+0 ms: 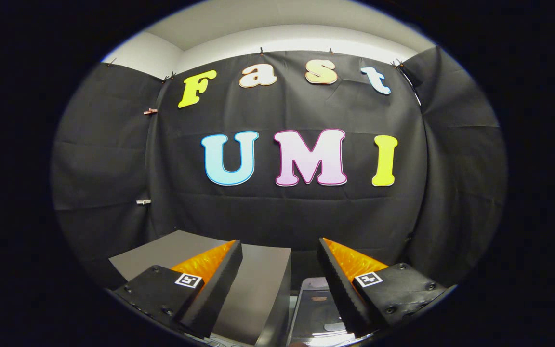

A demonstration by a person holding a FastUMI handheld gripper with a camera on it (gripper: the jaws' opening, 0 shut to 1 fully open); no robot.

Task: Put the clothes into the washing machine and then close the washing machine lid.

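While the gripper hangs level in the booth, its fingers stand wide apart with nothing between them. Under and beyond the left finger lies a flat grey box top, its front corner reaching into the gap between the fingers. Just right of that box, low beside the right finger, sits the washing machine, of which a pale, glossy rounded panel shows; whether its lid is up or down cannot be told. Behind everything hangs the black cloth wall.
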